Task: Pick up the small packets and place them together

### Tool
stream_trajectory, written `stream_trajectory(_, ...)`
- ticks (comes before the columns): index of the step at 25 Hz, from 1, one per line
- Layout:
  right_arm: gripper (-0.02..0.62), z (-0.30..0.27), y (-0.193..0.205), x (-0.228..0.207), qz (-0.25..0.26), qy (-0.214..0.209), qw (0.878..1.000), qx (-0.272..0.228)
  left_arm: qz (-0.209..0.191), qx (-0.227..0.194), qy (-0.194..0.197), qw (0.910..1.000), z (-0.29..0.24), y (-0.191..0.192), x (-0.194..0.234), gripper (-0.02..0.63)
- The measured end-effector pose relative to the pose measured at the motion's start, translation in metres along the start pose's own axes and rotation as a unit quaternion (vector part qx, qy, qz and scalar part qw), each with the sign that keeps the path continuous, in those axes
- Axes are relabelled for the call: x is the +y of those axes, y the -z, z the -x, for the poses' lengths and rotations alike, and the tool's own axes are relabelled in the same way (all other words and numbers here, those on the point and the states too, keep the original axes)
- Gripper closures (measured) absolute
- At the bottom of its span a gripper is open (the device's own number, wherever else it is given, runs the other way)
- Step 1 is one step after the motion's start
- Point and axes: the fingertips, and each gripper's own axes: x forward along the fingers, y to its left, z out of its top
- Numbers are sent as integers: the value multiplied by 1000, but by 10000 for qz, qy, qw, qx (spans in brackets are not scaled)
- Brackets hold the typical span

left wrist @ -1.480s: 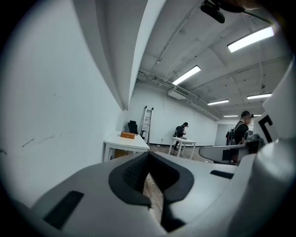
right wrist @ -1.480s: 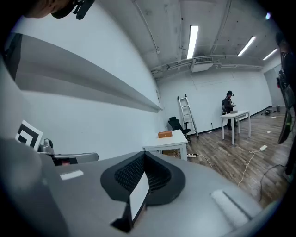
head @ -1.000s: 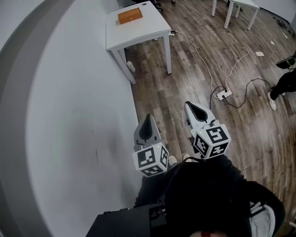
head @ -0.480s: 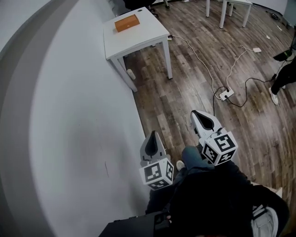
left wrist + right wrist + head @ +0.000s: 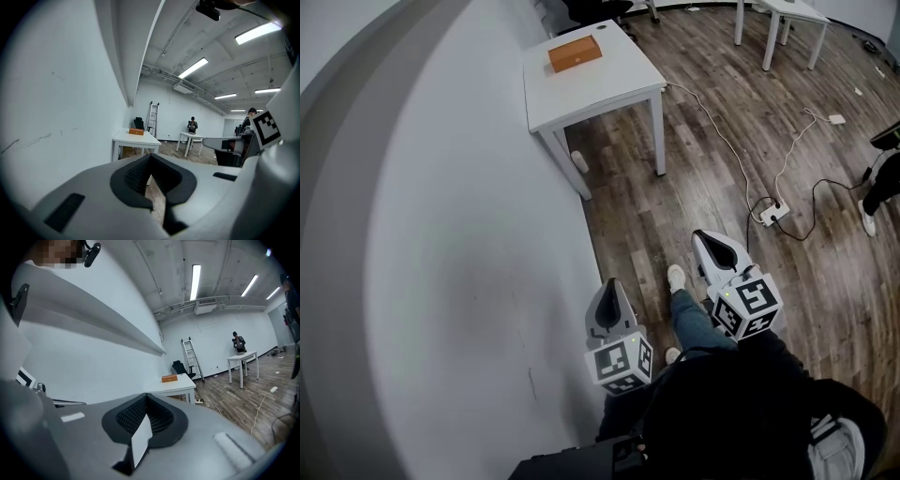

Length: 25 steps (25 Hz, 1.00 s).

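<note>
Shows two handheld tongs carried low over a wood floor (image 5: 722,159), alongside a white wall (image 5: 441,234). Nearest the wall, left gripper (image 5: 609,298), jaws pressed together, nothing between them. Just beside it and farther from the wall, right gripper (image 5: 712,246), jaws likewise pressed together and empty. Both aimed roughly level toward a white table (image 5: 609,89) standing against the wall, well ahead.

On the table's far part, an orange box (image 5: 575,54), lying flat and alone on the top. Packets not to be made out in any view; cannot tell whether the box holds them.

Between the two grippers, the carrier's leg (image 5: 694,319) in jeans, extended forward, pale shoe (image 5: 677,277) on the floor. Right of the table, a white cable (image 5: 722,141) trailing across the boards to a power strip (image 5: 773,214).

In the gripper views, farther back: a ladder (image 5: 190,357) leaning on the end wall, a second table (image 5: 243,357), and a person (image 5: 239,342) standing behind it.
</note>
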Motion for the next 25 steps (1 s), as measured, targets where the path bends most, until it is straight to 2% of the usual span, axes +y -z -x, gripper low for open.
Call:
stream_trajectory(5,594,-74,-18,-25,31,-231,9997,85,77,50,-187,9998,-68,-24,22,607)
stream_trajectory(9,594,-128,-39,-57,-23,-233,9997,59,141,59,-68,9999,-129,-51,22,607)
stream_trajectory(13,595,-175,-56,-86,44,-294,9994,148,134,33,-125,9998,-186,-76,20,607)
stream_trajectory(17,594,-213,-83,-128,346,-211,9992,22,119,-73,3,9999,-248,-105,11,607)
stream_trajectory(21,594,-240,-104,-162,227,-325,9992,-98,135,-252,-57,9996,-291,-132,7,607)
stream_trajectory(25,595,-271,-108,-180,210,-318,9992,-84,208,-315,-93,9992,-328,-143,9,607)
